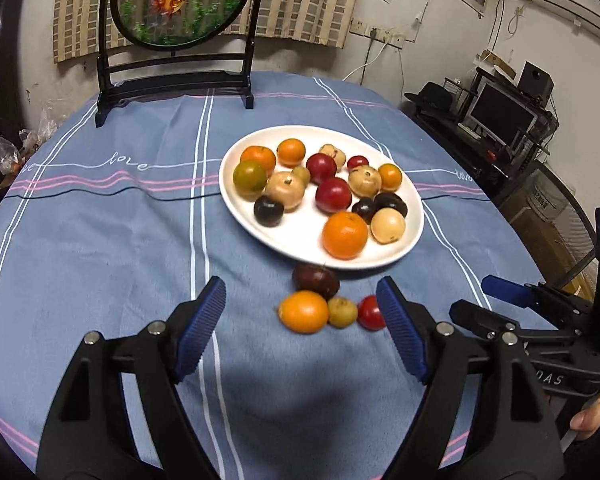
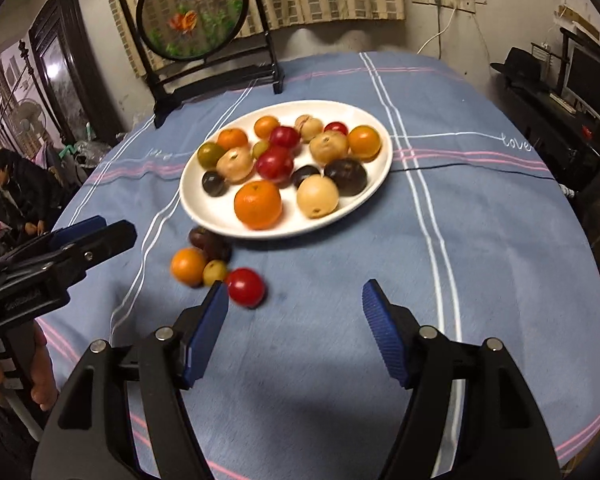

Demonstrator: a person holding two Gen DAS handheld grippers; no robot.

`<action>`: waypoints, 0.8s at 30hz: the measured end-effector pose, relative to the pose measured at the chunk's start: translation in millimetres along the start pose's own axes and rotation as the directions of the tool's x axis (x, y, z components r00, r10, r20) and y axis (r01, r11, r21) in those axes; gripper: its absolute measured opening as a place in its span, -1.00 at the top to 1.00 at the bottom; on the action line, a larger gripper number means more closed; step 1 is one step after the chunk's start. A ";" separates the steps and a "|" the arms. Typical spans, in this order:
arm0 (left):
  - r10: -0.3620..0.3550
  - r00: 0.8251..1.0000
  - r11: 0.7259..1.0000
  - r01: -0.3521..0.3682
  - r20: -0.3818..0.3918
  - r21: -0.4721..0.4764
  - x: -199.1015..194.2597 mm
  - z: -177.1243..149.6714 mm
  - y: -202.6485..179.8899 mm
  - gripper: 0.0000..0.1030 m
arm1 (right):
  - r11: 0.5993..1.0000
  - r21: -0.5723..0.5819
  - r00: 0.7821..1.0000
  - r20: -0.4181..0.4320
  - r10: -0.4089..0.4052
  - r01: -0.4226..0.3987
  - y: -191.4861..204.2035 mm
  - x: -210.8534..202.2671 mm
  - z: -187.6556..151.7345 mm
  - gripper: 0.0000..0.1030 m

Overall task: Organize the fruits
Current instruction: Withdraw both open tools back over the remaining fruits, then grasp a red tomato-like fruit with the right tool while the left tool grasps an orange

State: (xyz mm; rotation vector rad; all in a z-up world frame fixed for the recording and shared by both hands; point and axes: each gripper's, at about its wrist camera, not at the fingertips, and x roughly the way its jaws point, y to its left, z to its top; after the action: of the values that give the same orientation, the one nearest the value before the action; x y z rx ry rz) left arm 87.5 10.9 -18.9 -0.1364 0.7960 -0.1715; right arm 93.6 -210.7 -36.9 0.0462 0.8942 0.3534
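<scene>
Left gripper [image 1: 300, 312]: jaws spread, empty, above the desk [image 1: 100, 240]. Ahead of it, four loose fruits [image 1: 303, 311] lie clustered on the cloth just beside the white plate [image 1: 260, 232] of fruit. Right gripper [image 2: 294, 304]: jaws spread, empty; a red fruit [image 2: 246, 287] lies near its left jaw.

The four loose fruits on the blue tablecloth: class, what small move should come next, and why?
Probably ease the open left gripper forward and close on the small orange fruit. It lies on the blue tablecloth just outside the white oval plate, almost between the jaws, beside a dark purple fruit, a small yellow-green fruit and a small red fruit.
</scene>
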 end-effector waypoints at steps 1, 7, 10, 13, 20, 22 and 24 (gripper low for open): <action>-0.001 1.000 1.000 0.001 0.002 -0.002 -0.9 -1.0 -0.1 -0.55 | 1.000 -0.002 1.000 0.003 0.003 -0.003 2.4 -2.8 -2.8 -0.36; 0.001 1.000 1.000 -0.001 0.007 -0.007 -6.7 -6.8 3.2 -0.59 | 1.000 -0.011 1.000 -0.001 0.009 -0.009 9.0 -2.8 -4.9 -0.36; -0.002 1.000 1.000 0.003 0.004 -0.014 -6.2 -8.8 6.7 -0.61 | 1.000 -0.023 1.000 -0.020 0.009 -0.010 13.9 2.5 -7.0 -0.36; -0.001 1.000 1.000 0.001 0.001 -0.024 -5.3 -11.4 12.9 -0.63 | 0.999 -0.048 0.999 -0.051 0.005 -0.008 20.8 13.5 -9.2 -0.36; 0.029 0.999 0.996 -0.030 -0.015 -0.084 -2.4 -18.1 44.3 -0.64 | 0.994 -0.107 0.994 -0.106 -0.006 -0.005 34.0 45.9 -7.0 -0.36; 0.036 0.999 0.994 -0.037 -0.018 -0.105 -1.6 -19.2 53.1 -0.64 | 0.994 -0.109 0.993 -0.116 -0.013 0.001 34.3 53.7 -4.0 -0.36; 0.040 0.999 0.992 -0.042 -0.021 -0.118 -0.9 -20.8 59.9 -0.64 | 0.993 -0.120 0.992 -0.121 -0.019 0.004 35.0 63.1 -1.1 -0.36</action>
State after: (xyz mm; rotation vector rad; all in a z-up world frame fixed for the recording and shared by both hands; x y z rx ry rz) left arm 78.0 68.4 -43.7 -0.2310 0.8274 -0.0869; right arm 119.0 -157.6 -78.7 -0.0915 0.9922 0.4017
